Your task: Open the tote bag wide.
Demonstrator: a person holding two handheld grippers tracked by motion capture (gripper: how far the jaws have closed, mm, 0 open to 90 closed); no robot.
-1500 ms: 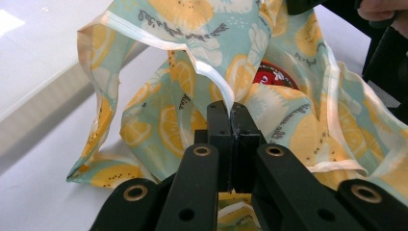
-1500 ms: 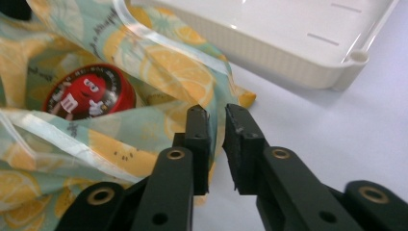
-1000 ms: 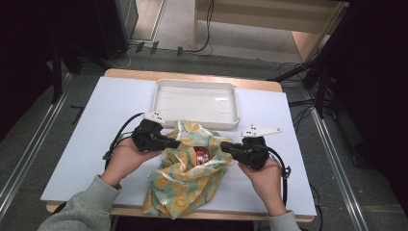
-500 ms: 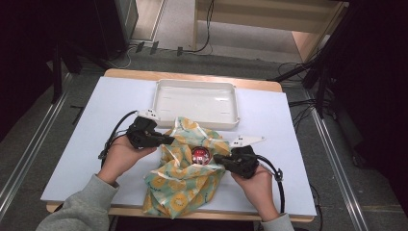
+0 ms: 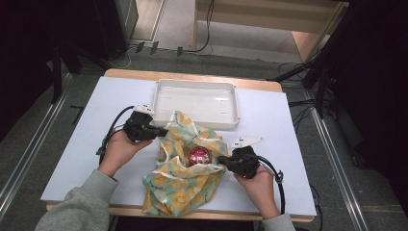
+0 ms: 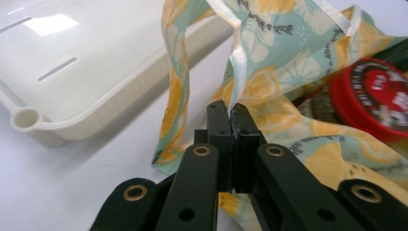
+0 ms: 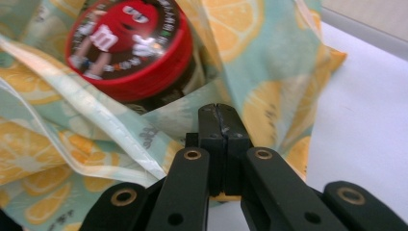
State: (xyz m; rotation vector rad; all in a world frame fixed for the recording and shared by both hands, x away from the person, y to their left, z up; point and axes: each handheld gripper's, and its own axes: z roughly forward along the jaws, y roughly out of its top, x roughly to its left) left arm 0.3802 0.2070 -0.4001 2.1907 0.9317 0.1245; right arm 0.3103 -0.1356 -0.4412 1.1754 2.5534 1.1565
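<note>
A lemon-print cloth (image 5: 185, 185) with white trim lies crumpled at the middle of the table, its near part hanging over the front edge. A red-lidded candy jar (image 5: 199, 155) sits in its folds, lid up. My left gripper (image 5: 161, 131) is shut on the cloth's left edge, and the left gripper view shows the jaws (image 6: 231, 113) pinching the white-trimmed hem, with the red lid (image 6: 370, 94) to their right. My right gripper (image 5: 222, 161) is shut on the cloth's right edge. Its jaws (image 7: 219, 113) clamp the fabric just below the red lid (image 7: 130, 43).
A white rectangular tray (image 5: 163, 103) stands behind the cloth near the table's far edge; in the left gripper view its rim (image 6: 29, 120) is at the left. Bare white tabletop (image 5: 82, 159) stretches to the left and to the right (image 5: 284, 130). Cables lie on the floor beyond.
The left gripper pulled the cloth's edge a little left and away. The right gripper sank toward the front edge with its edge. The cloth spread and the red lid shows more.
</note>
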